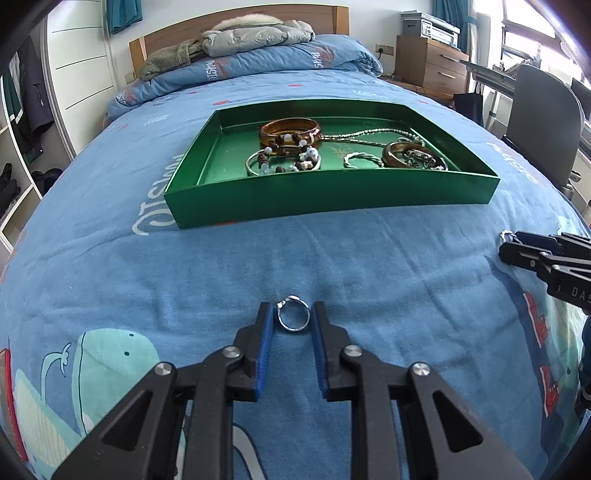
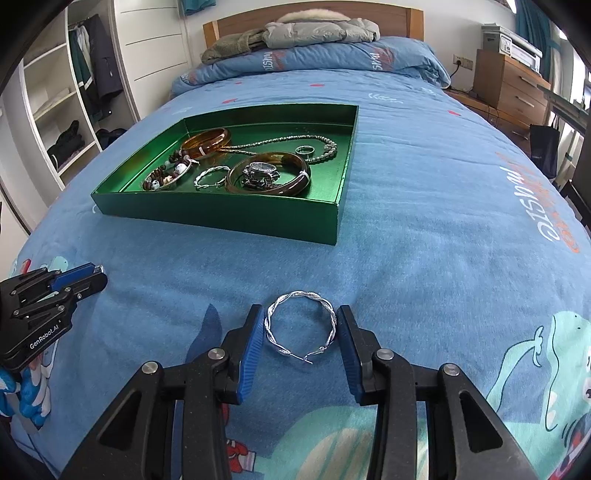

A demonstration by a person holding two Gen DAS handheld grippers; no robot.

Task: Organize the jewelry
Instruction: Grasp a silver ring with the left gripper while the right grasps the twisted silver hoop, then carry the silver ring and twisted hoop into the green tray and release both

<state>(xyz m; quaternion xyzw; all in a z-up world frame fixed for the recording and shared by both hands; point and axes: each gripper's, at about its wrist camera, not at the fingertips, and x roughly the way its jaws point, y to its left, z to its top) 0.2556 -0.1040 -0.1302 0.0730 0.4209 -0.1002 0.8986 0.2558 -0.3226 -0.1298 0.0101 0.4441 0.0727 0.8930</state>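
Observation:
A green tray [image 1: 332, 192] on the blue bedspread holds amber bangles [image 1: 290, 129], a beaded bracelet [image 1: 291, 151], a chain necklace and a watch [image 2: 260, 171]; it also shows in the right wrist view [image 2: 221, 214]. My left gripper [image 1: 293, 314] is open, its blue pads on either side of a small silver ring [image 1: 293, 319] lying on the bed. My right gripper [image 2: 300, 319] is open around a twisted silver bangle [image 2: 301, 326] lying on the bed. Neither piece looks squeezed. Each gripper shows at the edge of the other's view, the right [image 1: 517, 247] and the left [image 2: 92, 275].
The bed [image 1: 147, 266] carries a folded duvet and jackets [image 1: 255, 35] at the headboard. A wardrobe [image 2: 74, 92] stands left of the bed. A wooden drawer unit [image 1: 428, 62] and a grey chair [image 1: 543, 122] stand on the right.

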